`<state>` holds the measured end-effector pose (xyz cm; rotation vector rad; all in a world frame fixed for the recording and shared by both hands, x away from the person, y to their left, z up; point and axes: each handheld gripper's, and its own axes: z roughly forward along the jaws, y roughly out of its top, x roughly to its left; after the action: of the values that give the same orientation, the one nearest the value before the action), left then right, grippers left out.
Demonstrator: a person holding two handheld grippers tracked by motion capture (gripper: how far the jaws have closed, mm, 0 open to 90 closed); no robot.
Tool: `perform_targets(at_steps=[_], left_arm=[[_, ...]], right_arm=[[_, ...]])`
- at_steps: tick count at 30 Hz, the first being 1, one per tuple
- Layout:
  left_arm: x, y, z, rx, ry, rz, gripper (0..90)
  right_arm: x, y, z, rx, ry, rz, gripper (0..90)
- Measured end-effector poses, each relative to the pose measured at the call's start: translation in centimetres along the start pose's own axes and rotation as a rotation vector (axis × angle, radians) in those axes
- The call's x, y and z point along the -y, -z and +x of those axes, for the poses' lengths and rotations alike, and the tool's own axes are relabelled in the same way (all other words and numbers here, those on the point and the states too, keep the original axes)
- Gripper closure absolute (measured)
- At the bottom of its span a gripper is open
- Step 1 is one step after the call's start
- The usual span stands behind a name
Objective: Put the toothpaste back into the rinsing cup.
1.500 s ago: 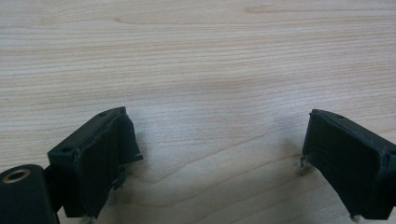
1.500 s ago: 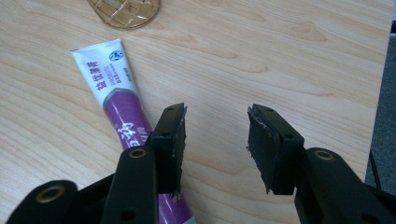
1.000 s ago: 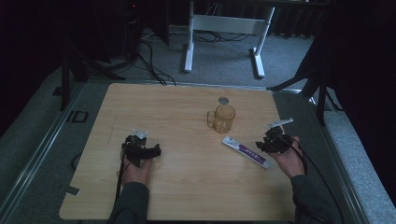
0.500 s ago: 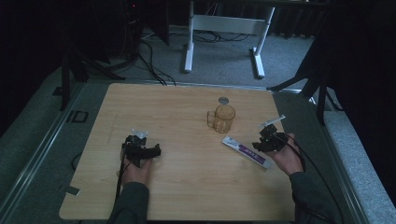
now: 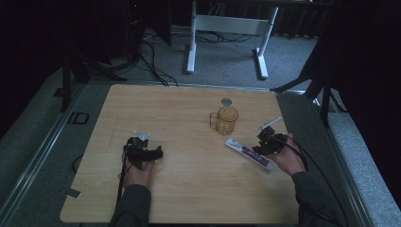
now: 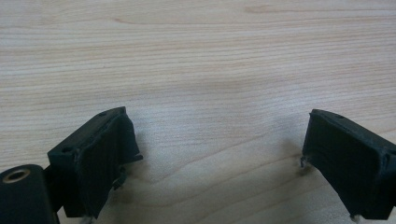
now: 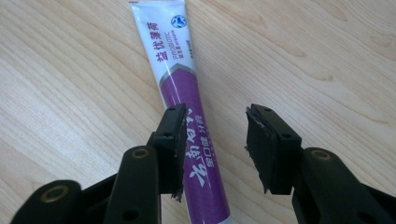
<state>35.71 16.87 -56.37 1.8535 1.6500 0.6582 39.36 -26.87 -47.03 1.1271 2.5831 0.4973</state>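
Right gripper [image 5: 267,142] sits low at the right side of the wooden table [image 5: 189,189], over the near end of a purple-and-white toothpaste tube [image 5: 249,154]. In the right gripper view the jaws stand apart, the tube [image 7: 187,116] lying flat between them, close against one jaw; contact cannot be told. An amber glass mug [image 5: 226,120] stands upright just left and farther off, apart from the tube. Left gripper [image 5: 141,150] rests at the near left, jaws wide apart over bare wood.
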Motion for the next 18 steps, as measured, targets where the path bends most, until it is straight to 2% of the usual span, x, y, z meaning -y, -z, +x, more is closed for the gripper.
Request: perform_targets(at_steps=[11,18], left_arm=[[0.0,0.0,0.0,0.0,0.0,0.0,7.4],[0.0,-0.01,0.0,0.0,0.001,-0.001,7.4]], right_arm=[[-0.53,-0.21,0.39,-0.007,0.053,0.042,64.8],[-0.81,-0.53,0.44,-0.021,0.069,0.067,68.0]])
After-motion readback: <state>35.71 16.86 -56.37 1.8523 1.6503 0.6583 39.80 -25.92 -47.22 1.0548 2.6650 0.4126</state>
